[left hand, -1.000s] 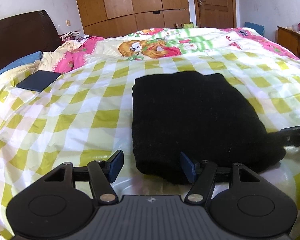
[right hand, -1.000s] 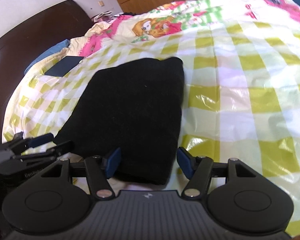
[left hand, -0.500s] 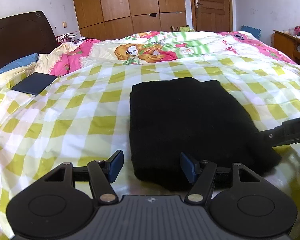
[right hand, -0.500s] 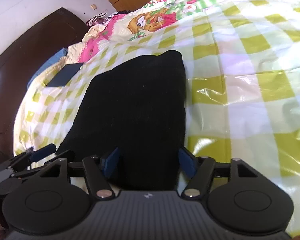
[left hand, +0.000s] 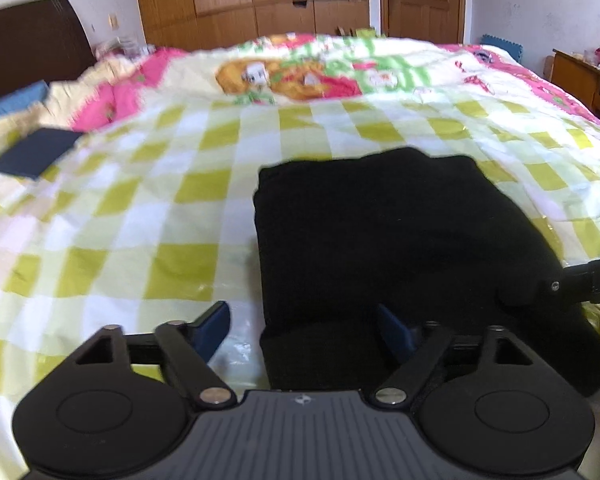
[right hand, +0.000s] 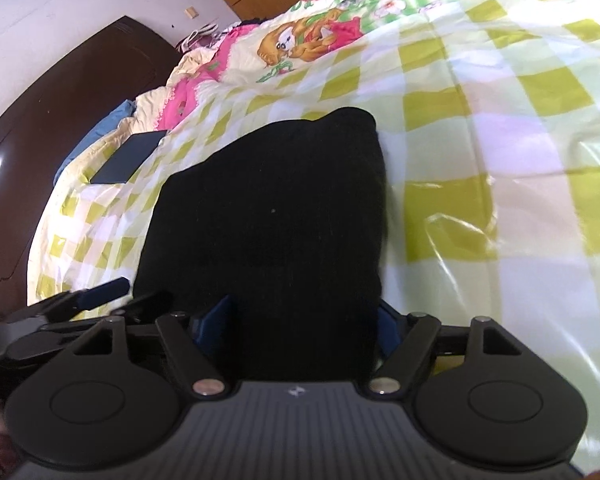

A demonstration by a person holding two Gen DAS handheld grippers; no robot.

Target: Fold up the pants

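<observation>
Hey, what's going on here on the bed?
A person is folding black pants on a bed covered with a yellow-and-white checked sheet, using a handheld tool in each hand. The pants already lie as a compact folded rectangle. The left tool sits at their near left corner and the right tool straddles their near right end; the jaws of both are opening and neither is clamped on the cloth. A dark flat item lies near the headboard.

black pants (folded flat) lie on bed.
</observation>
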